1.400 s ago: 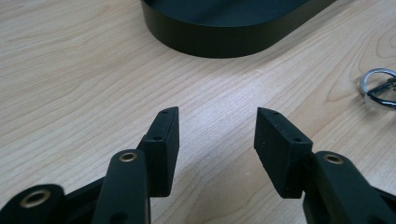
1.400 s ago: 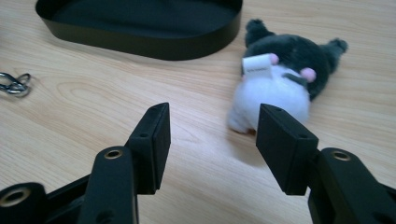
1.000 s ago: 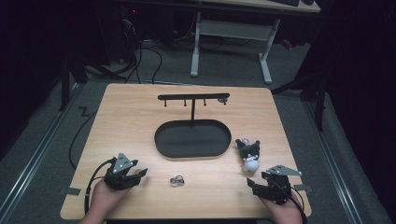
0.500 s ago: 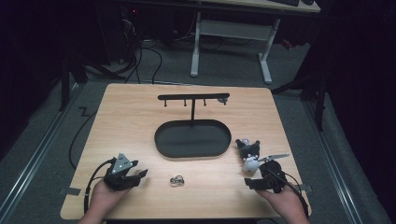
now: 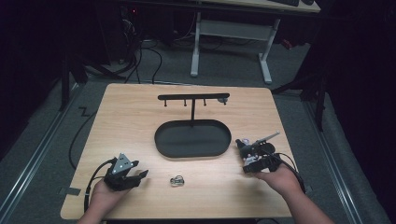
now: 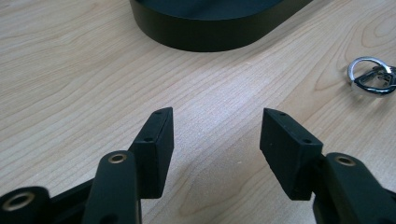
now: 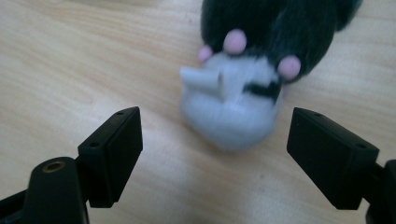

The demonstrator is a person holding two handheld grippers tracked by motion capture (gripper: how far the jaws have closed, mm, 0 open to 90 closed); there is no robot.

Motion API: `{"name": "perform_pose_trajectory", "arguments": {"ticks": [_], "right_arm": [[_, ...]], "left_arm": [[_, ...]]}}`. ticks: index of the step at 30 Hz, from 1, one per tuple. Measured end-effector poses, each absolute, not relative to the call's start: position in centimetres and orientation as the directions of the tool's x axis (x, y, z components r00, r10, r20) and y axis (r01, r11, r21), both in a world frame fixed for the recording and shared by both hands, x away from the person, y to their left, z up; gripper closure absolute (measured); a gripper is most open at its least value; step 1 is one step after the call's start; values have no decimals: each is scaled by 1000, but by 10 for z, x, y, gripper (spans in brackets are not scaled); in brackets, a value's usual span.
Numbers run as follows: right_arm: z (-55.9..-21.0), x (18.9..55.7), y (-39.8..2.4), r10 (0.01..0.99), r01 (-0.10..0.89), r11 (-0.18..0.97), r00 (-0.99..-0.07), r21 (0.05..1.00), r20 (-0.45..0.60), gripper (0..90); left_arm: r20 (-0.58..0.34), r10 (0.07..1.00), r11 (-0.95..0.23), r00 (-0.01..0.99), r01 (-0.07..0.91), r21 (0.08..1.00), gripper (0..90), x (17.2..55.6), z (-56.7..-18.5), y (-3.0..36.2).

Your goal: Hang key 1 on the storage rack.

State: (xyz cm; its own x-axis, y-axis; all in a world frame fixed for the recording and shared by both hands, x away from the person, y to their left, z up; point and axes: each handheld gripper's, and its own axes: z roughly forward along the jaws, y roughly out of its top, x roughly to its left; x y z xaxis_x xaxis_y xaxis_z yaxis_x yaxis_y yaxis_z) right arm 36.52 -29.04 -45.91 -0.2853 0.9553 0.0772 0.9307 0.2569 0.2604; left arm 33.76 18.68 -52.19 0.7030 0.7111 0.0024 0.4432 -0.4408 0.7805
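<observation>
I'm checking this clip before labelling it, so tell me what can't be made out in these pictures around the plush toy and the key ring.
- Plush toy: right gripper view, blurred, its top cut off by the upper edge; high view, too small and partly behind the right tool.
- Key ring: left gripper view, cut off by the right edge; what hangs on it is unclear.
- Stand: high view, hooks too small to tell.

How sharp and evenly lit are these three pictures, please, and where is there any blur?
High view: the table is lit, the surroundings dark, detail soft. Left gripper view: crisp wood grain, with a bright glint on the key ring. Right gripper view: the plush toy is blurred, while the right tool shows sharp jaws.
</observation>
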Motion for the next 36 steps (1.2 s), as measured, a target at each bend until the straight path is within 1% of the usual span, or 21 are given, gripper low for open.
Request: {"name": "perform_pose_trajectory", "arguments": {"ticks": [1, 2, 4, 5, 6, 9, 11, 14, 15, 17, 18, 19, 21, 26, 30, 33, 36], "right_arm": [[-459, 369, -291, 955, 932, 258, -285, 253, 77, 178], [-460, 379, -290, 961, 942, 244, -266, 231, 70, 176], [-461, 384, -291, 963, 943, 239, -261, 230, 69, 176], [-463, 393, -293, 970, 956, 207, -228, 207, 84, 169], [-463, 393, -293, 970, 956, 207, -228, 207, 84, 169], [-470, 404, -292, 973, 967, 189, -207, 169, 101, 171], [-477, 409, -291, 978, 973, 179, -192, 145, 80, 185], [-480, 411, -291, 980, 977, 171, -182, 130, 77, 208], [-482, 412, -292, 983, 980, 153, -164, 124, 86, 245], [-484, 412, -293, 983, 982, 146, -158, 123, 90, 249], [-484, 412, -293, 984, 983, 145, -155, 115, 92, 276], [-486, 412, -293, 982, 981, 155, -165, 114, 92, 308], [-486, 412, -293, 981, 981, 155, -166, 113, 95, 326], [-486, 411, -291, 979, 977, 176, -186, 121, 78, 459], [-483, 409, -289, 977, 972, 195, -204, 128, 61, 483], [-468, 405, -289, 970, 964, 235, -241, 128, 39, 487], [-459, 403, -288, 967, 960, 245, -253, 133, 44, 487]], "left_arm": [[3, 711, -441, 703, 443, 780, 453, 338, -522, 187], [4, 711, -442, 703, 442, 781, 453, 338, -522, 187], [5, 710, -444, 704, 442, 779, 453, 338, -522, 187], [6, 708, -445, 706, 441, 779, 452, 338, -522, 187], [6, 708, -445, 706, 441, 779, 452, 338, -522, 187], [8, 706, -447, 708, 437, 780, 452, 338, -522, 187], [9, 703, -451, 711, 436, 779, 452, 337, -522, 187], [10, 702, -452, 713, 434, 779, 452, 337, -522, 187], [11, 701, -453, 713, 433, 779, 451, 337, -522, 187], [11, 700, -454, 714, 433, 778, 451, 337, -522, 187], [12, 700, -455, 714, 432, 778, 451, 337, -522, 186], [12, 699, -456, 715, 432, 778, 451, 337, -522, 186], [13, 699, -457, 715, 433, 777, 451, 337, -522, 186], [16, 698, -458, 716, 430, 778, 451, 337, -522, 186], [15, 698, -459, 716, 431, 777, 451, 337, -522, 186], [16, 697, -460, 717, 430, 777, 451, 337, -522, 186], [16, 696, -459, 718, 428, 779, 450, 336, -522, 186]]}}
